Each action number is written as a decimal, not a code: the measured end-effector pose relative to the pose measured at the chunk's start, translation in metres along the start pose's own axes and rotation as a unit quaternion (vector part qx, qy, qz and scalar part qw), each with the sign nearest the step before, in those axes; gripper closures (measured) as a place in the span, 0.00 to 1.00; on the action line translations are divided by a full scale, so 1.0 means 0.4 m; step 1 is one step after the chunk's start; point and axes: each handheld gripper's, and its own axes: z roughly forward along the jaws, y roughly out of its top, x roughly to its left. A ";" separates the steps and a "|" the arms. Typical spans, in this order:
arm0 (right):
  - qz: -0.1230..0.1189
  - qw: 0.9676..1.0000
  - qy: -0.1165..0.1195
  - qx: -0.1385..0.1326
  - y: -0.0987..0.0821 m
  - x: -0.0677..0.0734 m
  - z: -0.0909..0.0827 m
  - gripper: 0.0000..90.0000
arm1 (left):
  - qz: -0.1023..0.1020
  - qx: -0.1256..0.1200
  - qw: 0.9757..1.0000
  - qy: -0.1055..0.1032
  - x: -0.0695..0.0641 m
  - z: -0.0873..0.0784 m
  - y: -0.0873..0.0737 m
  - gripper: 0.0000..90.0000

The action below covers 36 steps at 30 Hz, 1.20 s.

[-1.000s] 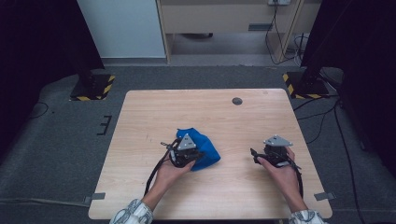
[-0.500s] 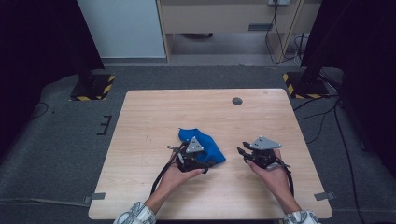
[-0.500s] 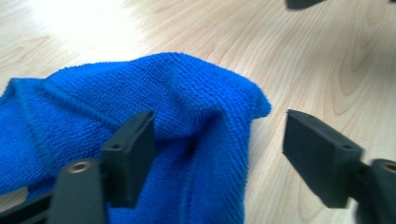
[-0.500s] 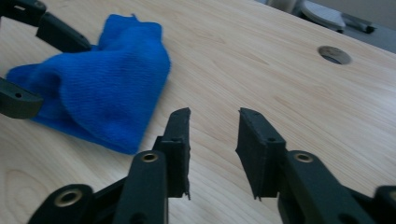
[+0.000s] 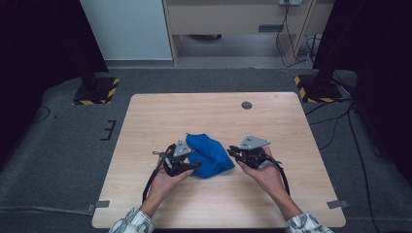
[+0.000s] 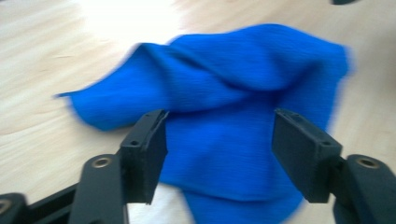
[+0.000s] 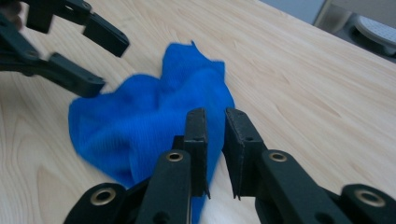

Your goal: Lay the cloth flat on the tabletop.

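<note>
Change: the right gripper [image 5: 232, 151] has come in from 3 o'clock toward the blue cloth [image 5: 208, 154], its jaws closing to a narrow slit with nothing between them; the left gripper [image 5: 194, 165] has let go, its jaws now apart over the cloth.
Meaning: likely a regrip, the right one about to pinch the near edge.
Cloth: crumpled, just below the centre of the table [image 5: 291, 126], between both grippers.
Surface: pale wood, a dark round grommet [image 5: 247, 105] at 12 o'clock.
Room: grey carpet, dark curtains, yellow-black striped stand feet [image 5: 94, 92].
</note>
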 end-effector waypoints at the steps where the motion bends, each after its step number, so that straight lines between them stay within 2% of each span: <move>1: 0.001 1.000 0.003 -0.002 0.009 0.002 0.013 0.82 | -0.002 -0.001 1.000 0.005 0.008 0.000 -0.001 0.44; 4: 0.009 1.000 0.007 0.000 0.026 0.009 0.056 0.71 | -0.003 0.002 1.000 0.020 0.029 0.003 -0.008 0.49; 7: 0.019 1.000 0.012 0.004 0.032 0.014 0.088 0.59 | -0.006 0.008 1.000 0.019 0.037 0.005 -0.013 0.50; 8: 0.025 0.999 0.015 0.017 0.031 0.016 0.102 0.55 | -0.005 0.012 1.000 0.019 0.037 0.007 -0.014 0.51; 11: 0.024 0.999 0.016 0.033 0.021 0.017 0.122 0.61 | -0.002 0.026 1.000 0.015 0.036 0.016 -0.021 0.51; 12: 0.026 0.999 0.021 0.037 0.017 0.017 0.124 0.72 | 0.002 0.032 0.999 0.015 0.034 0.020 -0.023 0.50; 13: 0.017 0.999 0.022 0.035 0.014 0.019 0.122 0.83 | 0.005 0.035 0.999 0.016 0.034 0.022 -0.024 0.50; 15: 0.016 0.999 0.020 0.043 0.013 0.019 0.116 0.96 | 0.009 0.041 0.999 0.021 0.033 0.027 -0.027 0.50; 21: 0.025 0.999 0.010 0.025 0.003 0.013 0.069 0.97 | 0.008 0.057 0.998 0.021 0.040 0.037 -0.036 0.49; 25: 0.010 1.000 -0.005 0.027 -0.009 0.018 0.037 0.97 | 0.004 0.062 0.998 0.020 0.046 0.046 -0.041 0.48; 27: 0.015 1.000 -0.001 0.027 -0.017 0.017 0.034 0.97 | 0.005 0.066 0.998 0.021 0.046 0.050 -0.043 0.47; 31: 0.017 0.999 0.001 0.029 -0.020 0.019 0.038 0.97 | 0.004 0.055 0.998 0.023 0.047 0.053 -0.040 0.47; 34: 0.011 0.999 -0.003 0.037 -0.020 0.022 0.038 0.97 | -0.001 0.059 0.998 0.022 0.051 0.059 -0.041 0.48; 36: 0.020 0.999 -0.003 0.044 -0.025 0.021 0.039 0.97 | -0.011 0.061 0.998 0.015 0.052 0.067 -0.043 0.48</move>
